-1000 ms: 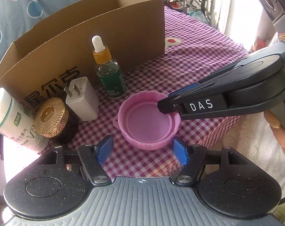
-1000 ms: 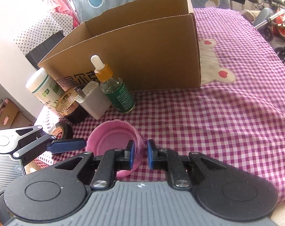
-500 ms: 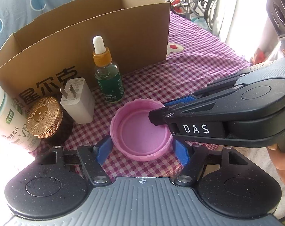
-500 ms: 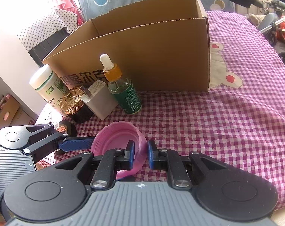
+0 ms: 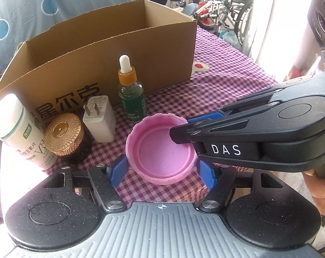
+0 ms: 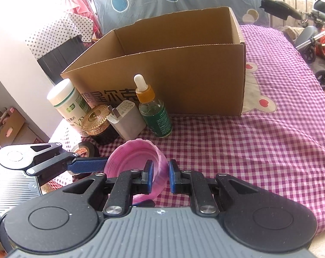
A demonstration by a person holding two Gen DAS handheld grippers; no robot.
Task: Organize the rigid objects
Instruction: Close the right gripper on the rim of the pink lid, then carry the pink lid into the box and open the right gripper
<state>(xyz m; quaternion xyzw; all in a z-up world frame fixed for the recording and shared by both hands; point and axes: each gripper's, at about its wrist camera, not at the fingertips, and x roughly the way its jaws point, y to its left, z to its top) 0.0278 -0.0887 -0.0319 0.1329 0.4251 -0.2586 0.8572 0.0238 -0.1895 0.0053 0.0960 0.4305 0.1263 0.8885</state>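
Observation:
A pink plastic lid [image 5: 160,152] hangs tilted just above the checked cloth, hollow side up. My right gripper [image 6: 161,177] is shut on its rim wall, one pad inside and one outside; in the left wrist view this gripper [image 5: 184,126] reaches in from the right. My left gripper [image 5: 161,172] stands open around the lid, a blue pad close on each side of the rim; I cannot tell whether they touch. One of its fingers [image 6: 87,165] shows at the lid's left in the right wrist view. The open cardboard box [image 5: 119,49] stands behind.
In front of the box stand a green dropper bottle [image 5: 131,99], a white charger plug [image 5: 100,120], a gold-capped black jar [image 5: 64,135] and a white supplement bottle [image 5: 18,129]. A black tape roll [image 6: 85,150] lies near the left edge. A hand [image 5: 321,185] grips the right handle.
The right gripper has carried the pink lid a little up and toward the left gripper; the lid now sits between the left pads instead of ahead of them. Neither gripper's jaws changed.

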